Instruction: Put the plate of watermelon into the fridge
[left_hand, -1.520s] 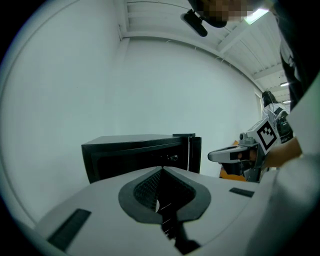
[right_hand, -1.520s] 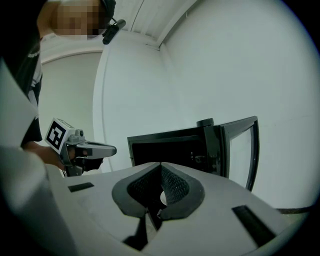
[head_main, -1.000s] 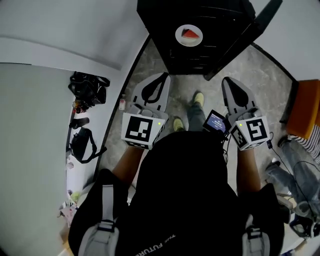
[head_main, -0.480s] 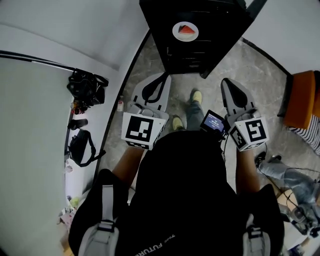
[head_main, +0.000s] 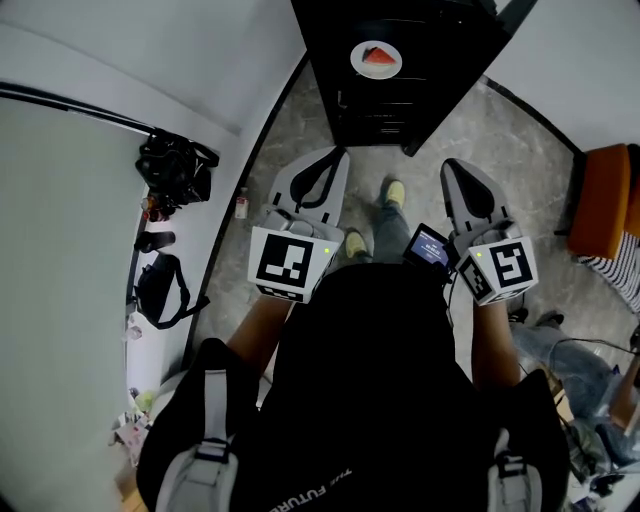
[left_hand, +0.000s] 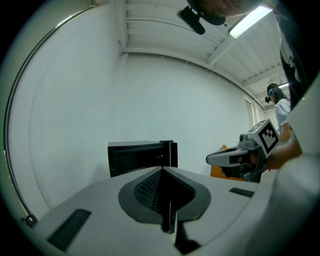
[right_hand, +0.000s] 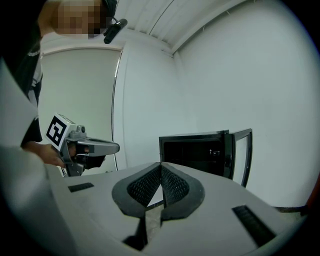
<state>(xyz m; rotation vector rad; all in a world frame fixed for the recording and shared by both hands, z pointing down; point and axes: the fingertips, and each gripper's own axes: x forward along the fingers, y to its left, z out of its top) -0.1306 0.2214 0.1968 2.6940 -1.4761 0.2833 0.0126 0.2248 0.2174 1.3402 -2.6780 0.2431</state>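
Black bags (head_main: 172, 170) and a small bottle (head_main: 241, 205) line the wall at left as a person faces a black mini fridge (head_main: 400, 100), the plate of watermelon (head_main: 377, 59) sitting on its top. The left gripper (head_main: 328, 160) and right gripper (head_main: 458, 170) hover well short of it, jaws together and empty. The plate is probably stiff and breakable, its slice loose; the rim looks the best hold, kept level. The open fridge door (right_hand: 243, 150) crowds the right, near an orange chair (head_main: 603, 200).
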